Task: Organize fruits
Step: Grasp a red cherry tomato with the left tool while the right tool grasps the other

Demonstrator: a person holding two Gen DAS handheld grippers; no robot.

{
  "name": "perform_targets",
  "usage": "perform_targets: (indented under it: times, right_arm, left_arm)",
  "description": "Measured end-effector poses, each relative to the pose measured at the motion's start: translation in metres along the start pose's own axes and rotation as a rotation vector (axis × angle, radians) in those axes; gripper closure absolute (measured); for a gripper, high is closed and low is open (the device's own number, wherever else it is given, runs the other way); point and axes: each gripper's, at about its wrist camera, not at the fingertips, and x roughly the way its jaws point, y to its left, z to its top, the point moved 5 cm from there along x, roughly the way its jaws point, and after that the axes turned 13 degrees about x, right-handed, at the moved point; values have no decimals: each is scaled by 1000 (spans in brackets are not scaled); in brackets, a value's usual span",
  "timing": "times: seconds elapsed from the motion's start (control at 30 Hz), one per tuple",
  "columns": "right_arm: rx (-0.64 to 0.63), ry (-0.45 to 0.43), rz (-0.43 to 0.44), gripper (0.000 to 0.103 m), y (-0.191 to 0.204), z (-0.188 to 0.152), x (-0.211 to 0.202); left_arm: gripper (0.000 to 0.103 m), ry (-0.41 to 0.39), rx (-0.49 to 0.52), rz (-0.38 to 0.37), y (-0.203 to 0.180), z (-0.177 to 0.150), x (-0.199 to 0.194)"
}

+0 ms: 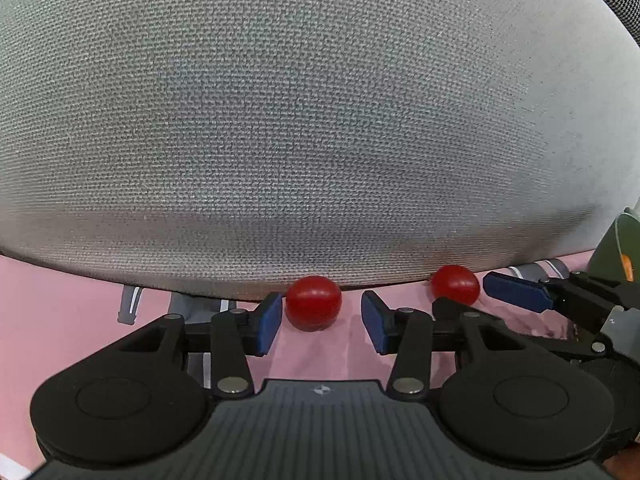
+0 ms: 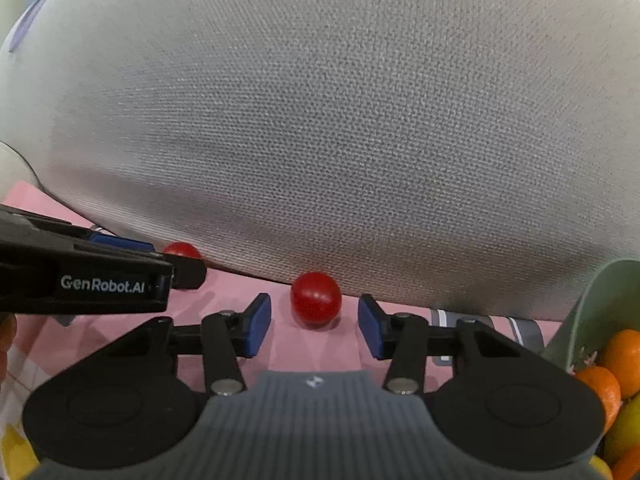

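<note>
Two red cherry tomatoes lie on a pink cloth [image 1: 60, 312] at the foot of a big grey fabric cushion [image 1: 320, 120]. In the left wrist view, one tomato [image 1: 314, 302] sits between the blue pads of my left gripper [image 1: 322, 318]. It lies close to the left pad, with a gap to the right pad, so the gripper is open. The other tomato [image 2: 316, 298] lies between the tips of my right gripper [image 2: 314, 312], which is open with space on both sides. Each gripper also shows in the other's view, the right gripper [image 1: 480, 296] and the left gripper [image 2: 160, 258] around their tomatoes [image 1: 456, 284] [image 2: 182, 250].
A green bowl [image 2: 580, 312] at the right holds oranges [image 2: 624, 352] and yellow fruit [image 2: 628, 428]. The grey cushion [image 2: 320, 120] rises like a wall right behind both tomatoes. Grey printed shapes [image 2: 524, 328] mark the cloth.
</note>
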Motion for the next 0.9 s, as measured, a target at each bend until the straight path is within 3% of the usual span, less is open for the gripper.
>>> perform_targets:
  times: [0.27,0.47,0.73,0.9]
  right_arm:
    - [-4,9,12,69,2,-5,14]
    - [-12,15,16,76,5,-4,14]
    - [-29,-1,33,77,8,0,-12]
    - [-35,-31,49,77,3,-2,-49]
  left_arm:
    - [64,10,2,4,-4,-4,19]
    - [67,4,-4,-2,-6,-5,21]
    - [67,-44,-17,-5,-7,6,-11]
    - [67,-75,-30,-23,-19,4,-45]
